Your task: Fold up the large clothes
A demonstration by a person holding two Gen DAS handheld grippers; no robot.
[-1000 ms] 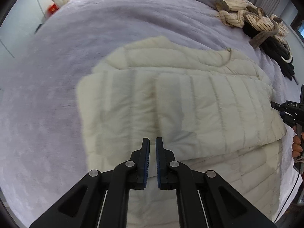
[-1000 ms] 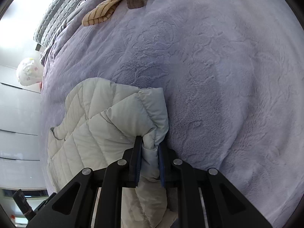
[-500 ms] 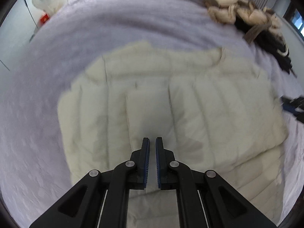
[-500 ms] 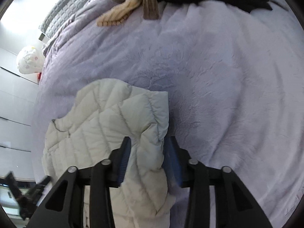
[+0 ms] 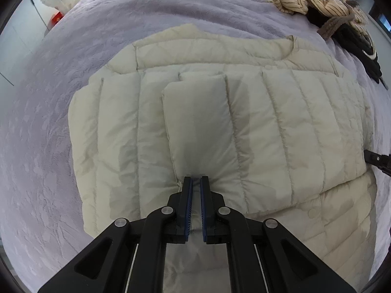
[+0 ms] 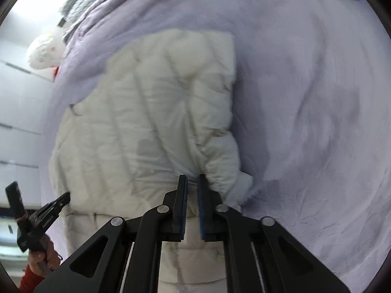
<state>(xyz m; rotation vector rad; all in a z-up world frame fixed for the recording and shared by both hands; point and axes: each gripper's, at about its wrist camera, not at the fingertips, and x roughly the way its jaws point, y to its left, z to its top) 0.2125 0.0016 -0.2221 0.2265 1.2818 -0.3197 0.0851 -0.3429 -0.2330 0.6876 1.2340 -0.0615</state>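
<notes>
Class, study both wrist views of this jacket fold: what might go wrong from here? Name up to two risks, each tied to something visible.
1. The puffy cream jacket has a folded sleeve panel lying loose on top; it may spring open.
2. The left gripper presses nearly closed into the padding; its fingertips might snag fabric and drag the fold across the purple blanket.

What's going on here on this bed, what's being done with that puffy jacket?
A person is folding a cream quilted jacket on a lavender bedspread, using a handheld gripper in each hand. The jacket lies flat with a sleeve folded across its body. The left gripper is nearly closed, tips against the sleeve. The right gripper sits at the jacket's side edge, slightly open and holding nothing. A pile of other clothes waits farther up the bed.
</notes>
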